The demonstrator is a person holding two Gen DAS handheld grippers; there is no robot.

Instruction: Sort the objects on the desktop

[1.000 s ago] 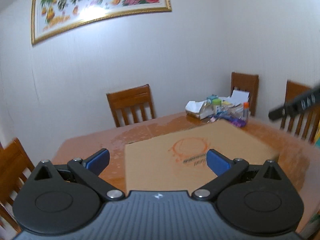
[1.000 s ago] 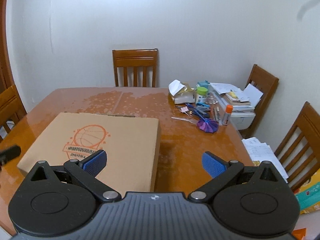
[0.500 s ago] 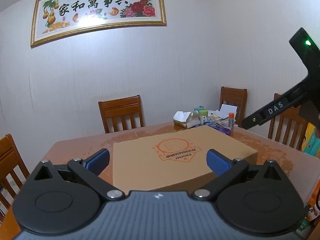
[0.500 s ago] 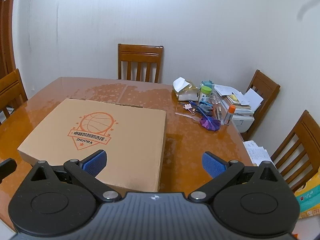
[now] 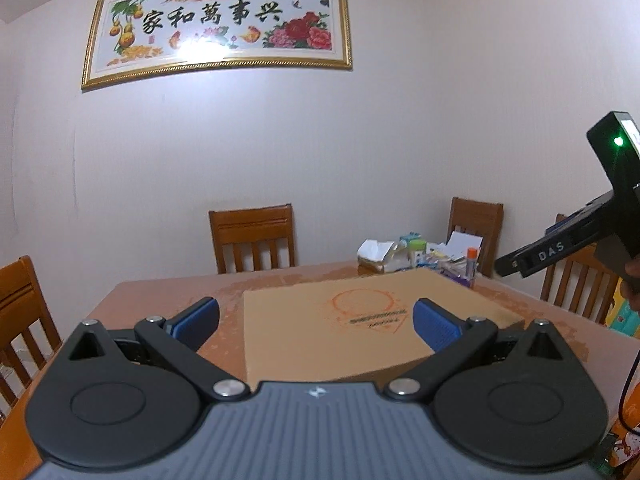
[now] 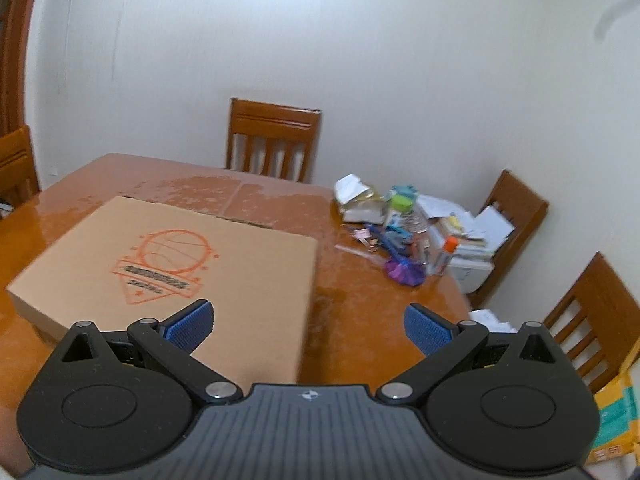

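Note:
A flat cardboard box [image 5: 360, 320] [image 6: 180, 268] with an orange basketball print lies on the wooden table [image 6: 360, 304]. A heap of small desktop objects [image 6: 404, 232] [image 5: 424, 258] sits at the far right of the table: crumpled paper, a green-capped jar, clips, a purple item, an orange-capped glue stick [image 6: 446, 254]. My left gripper [image 5: 316, 322] is open, held above the box's near edge. Over the box's right corner my right gripper [image 6: 308, 322] stands open with nothing between its fingers. In the left wrist view, the right gripper's black body [image 5: 580, 228] shows at the right.
Wooden chairs [image 6: 274, 138] stand around the table, one at the far side, two at the right [image 6: 512, 220], one at the left [image 5: 20, 312]. Stacked papers and a white box [image 6: 472, 248] rest on the right chair. A framed picture [image 5: 216, 28] hangs on the wall.
Both grippers have shifted: the left view tilted upward and closer to the box, and the right view swung toward the heap at the right. Both stay open.

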